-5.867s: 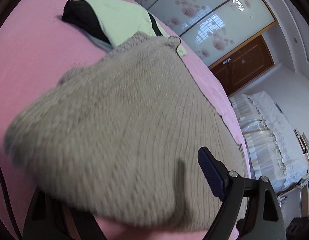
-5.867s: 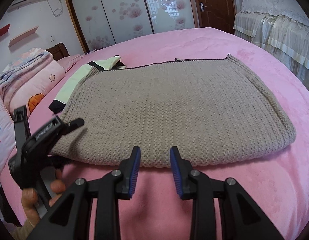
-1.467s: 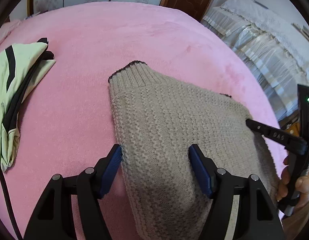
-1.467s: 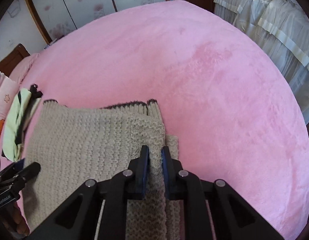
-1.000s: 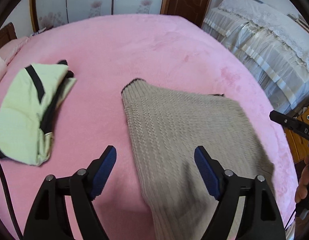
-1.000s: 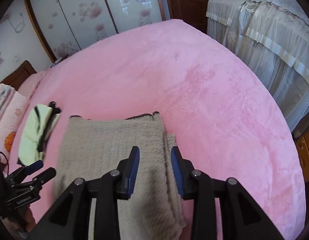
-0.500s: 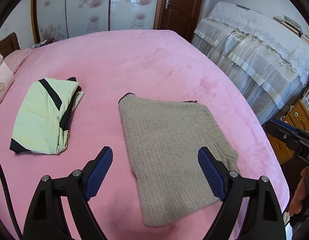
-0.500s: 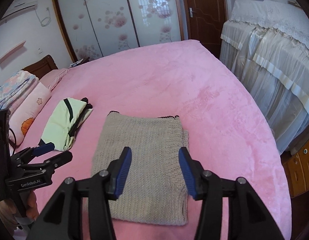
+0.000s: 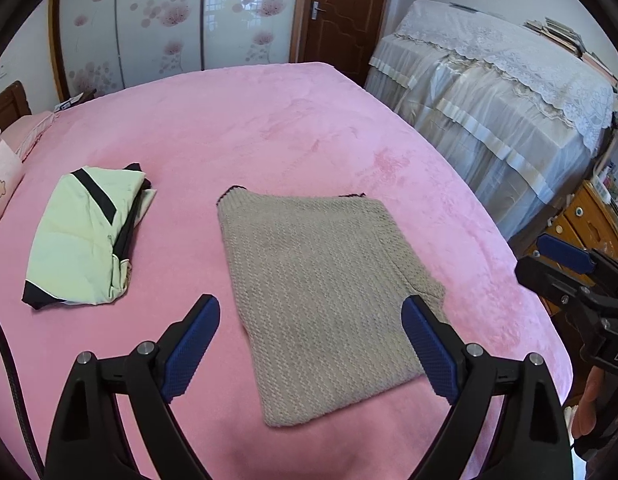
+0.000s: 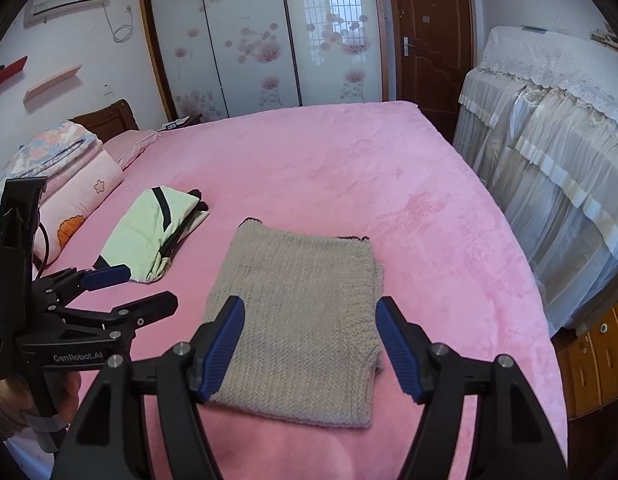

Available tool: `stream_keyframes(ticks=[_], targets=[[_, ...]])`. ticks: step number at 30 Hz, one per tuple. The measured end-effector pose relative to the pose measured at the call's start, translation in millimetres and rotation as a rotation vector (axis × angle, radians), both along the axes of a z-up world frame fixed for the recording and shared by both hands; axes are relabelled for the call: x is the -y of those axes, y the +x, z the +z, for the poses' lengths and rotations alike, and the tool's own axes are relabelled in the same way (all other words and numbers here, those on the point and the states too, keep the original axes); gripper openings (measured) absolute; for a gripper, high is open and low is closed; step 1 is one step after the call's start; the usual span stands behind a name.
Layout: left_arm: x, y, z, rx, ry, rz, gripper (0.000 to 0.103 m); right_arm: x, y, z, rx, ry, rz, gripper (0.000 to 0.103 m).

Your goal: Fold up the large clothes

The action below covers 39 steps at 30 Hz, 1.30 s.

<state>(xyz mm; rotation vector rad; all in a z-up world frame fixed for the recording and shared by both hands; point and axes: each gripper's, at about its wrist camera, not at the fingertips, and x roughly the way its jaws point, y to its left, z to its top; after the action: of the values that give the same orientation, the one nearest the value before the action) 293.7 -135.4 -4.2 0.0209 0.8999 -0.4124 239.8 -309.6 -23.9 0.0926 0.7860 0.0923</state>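
Note:
A beige knitted sweater (image 9: 325, 292) (image 10: 301, 320) lies folded into a rectangle on the pink bed (image 9: 269, 132) (image 10: 329, 168). My left gripper (image 9: 311, 340) hangs above its near edge, jaws wide and still opening, nothing between them. My right gripper (image 10: 311, 340) is raised over the sweater too, its jaws opening, holding nothing. Each gripper shows at the edge of the other's view, the right gripper (image 9: 565, 264) at the far right, the left gripper (image 10: 121, 288) at the left.
A folded light-green garment with black stripes (image 9: 89, 236) (image 10: 153, 232) lies left of the sweater. Pillows and bedding (image 10: 69, 176) sit at the head of the bed. A lace-covered piece of furniture (image 9: 489, 92) stands along the right side, and wooden drawers (image 10: 597, 352) near the bed's corner.
Both grippers have let go of the sweater, risen and drawn back, so the whole folded sweater shows. The right jaws have spread from nearly shut to wide; the left widened slightly.

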Motion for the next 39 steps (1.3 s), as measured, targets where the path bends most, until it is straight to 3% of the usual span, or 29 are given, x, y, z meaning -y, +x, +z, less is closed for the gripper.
stream_keyframes(ticks=[4,6,8,11,14,15,21,27,31,35,39], targets=[[7,-4,-4,-0.015,0.046,-0.015,0.091,5,-4,-5,-0.015,0.022,0.007,0.077],[9,-5,-5,-0.016,0.072,-0.01,0.091,7,-3,-9,-0.052,0.032,0.013,0.088],[9,-4,-5,-0.034,0.058,-0.034,0.091,9,-4,-10,-0.06,0.037,0.011,0.088],[9,7,-15,-0.132,0.032,-0.042,0.091,12,-1,-12,-0.073,0.04,0.018,0.09],[1,25,-38,-0.243,0.013,-0.008,0.091,17,13,-21,-0.119,0.1,0.066,0.103],[-3,32,-48,-0.276,-0.006,0.001,0.091,18,17,-25,-0.129,0.104,0.067,0.103],[1,65,-89,-0.329,-0.016,-0.053,0.091,34,58,-74,-0.308,0.142,0.056,0.103],[-5,98,-139,-0.473,-0.125,-0.017,0.091,58,96,-124,-0.418,0.225,0.035,0.103],[-9,110,-162,-0.507,-0.153,-0.015,0.092,76,116,-160,-0.486,0.27,0.011,0.103],[-16,118,-179,-0.527,-0.2,-0.012,0.098,93,126,-195,-0.53,0.416,0.026,0.103],[-22,125,-195,-0.505,-0.179,-0.022,0.098,103,133,-226,-0.566,0.586,0.043,0.103]])
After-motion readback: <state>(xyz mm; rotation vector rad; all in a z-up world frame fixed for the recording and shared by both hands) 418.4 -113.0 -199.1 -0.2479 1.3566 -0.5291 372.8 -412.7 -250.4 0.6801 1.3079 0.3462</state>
